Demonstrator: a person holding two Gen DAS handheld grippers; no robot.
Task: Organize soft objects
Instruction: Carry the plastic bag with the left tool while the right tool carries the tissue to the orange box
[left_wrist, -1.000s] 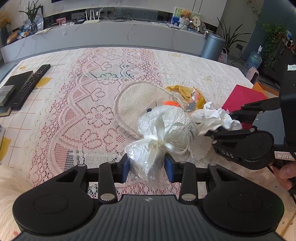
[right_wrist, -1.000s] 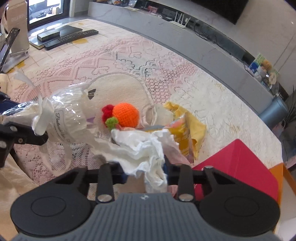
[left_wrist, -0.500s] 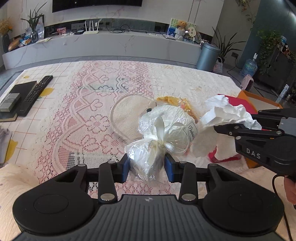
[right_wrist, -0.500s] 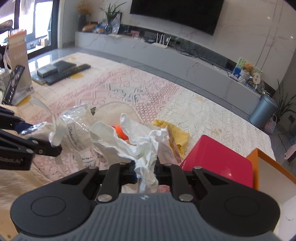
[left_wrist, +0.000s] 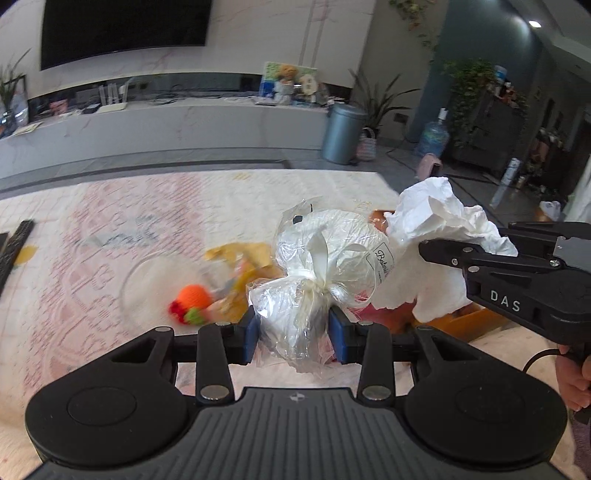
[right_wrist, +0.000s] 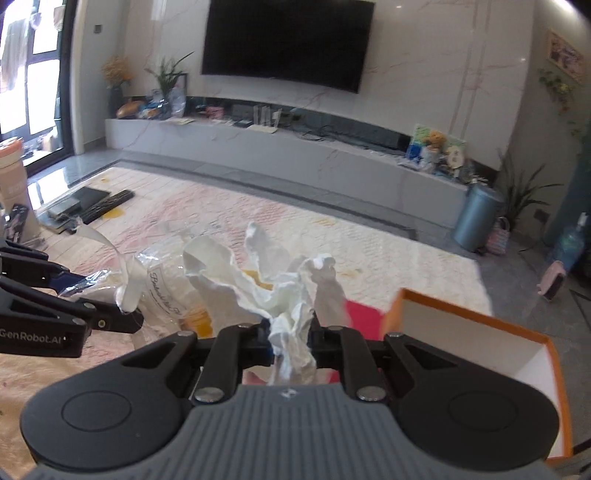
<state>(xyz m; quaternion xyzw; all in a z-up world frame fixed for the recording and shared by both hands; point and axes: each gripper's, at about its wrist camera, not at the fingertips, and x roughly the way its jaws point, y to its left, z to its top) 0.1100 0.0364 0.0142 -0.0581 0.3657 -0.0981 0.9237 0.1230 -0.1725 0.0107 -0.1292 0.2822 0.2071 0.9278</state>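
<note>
- Two grips: your left gripper (left_wrist: 293, 334) is clamping its half-open jaws on the ribboned cellophane bundle (left_wrist: 325, 266), lifted above the worktop (left_wrist: 92, 258).
- Your right gripper (right_wrist: 291, 338) is pinching crumpled white tissue (right_wrist: 273, 291), jaws nearly closed, beside the orange box (right_wrist: 480, 321).

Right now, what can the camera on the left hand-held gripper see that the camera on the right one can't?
Only the left wrist view shows the orange crochet ball lying on the lace cloth, and a person's fingers on the other tool's handle.

Only the right wrist view shows the open orange box with its white inside.

Both show the left hand-held gripper pinching the ribbon-tied clear bag, the right hand-held gripper shut on the crumpled white tissue, and the grey bin on the floor.
</note>
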